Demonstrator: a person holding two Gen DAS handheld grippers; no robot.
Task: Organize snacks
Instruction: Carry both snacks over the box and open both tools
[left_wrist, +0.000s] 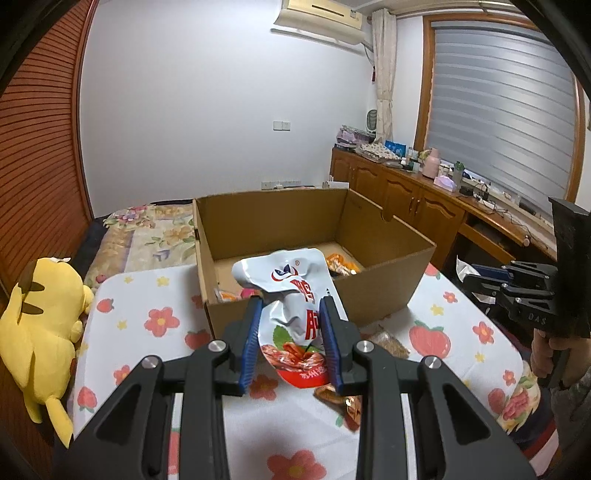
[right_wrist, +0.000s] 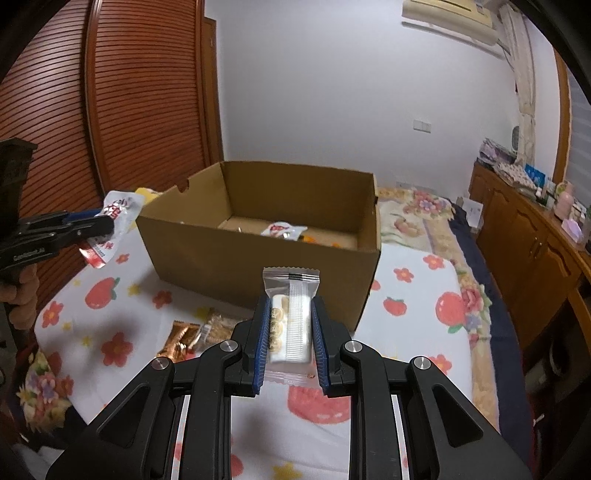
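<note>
While one cardboard box (left_wrist: 314, 258) is sitting far on the table, the left gripper (left_wrist: 291, 317) is clamping one white-and-red pouch (left_wrist: 291, 295); the right gripper (right_wrist: 290, 325) is pinching one clear-wrapped biscuit pack (right_wrist: 290, 317); two packets (right_wrist: 192, 334) are lying near.

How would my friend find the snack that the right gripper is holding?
Find the big cardboard box on the flowery tablecloth. Just in front of it, the right gripper pinches a small see-through packet with pale round biscuits inside. The other held snack, in the left gripper, is a crinkled white and red pouch.
</note>
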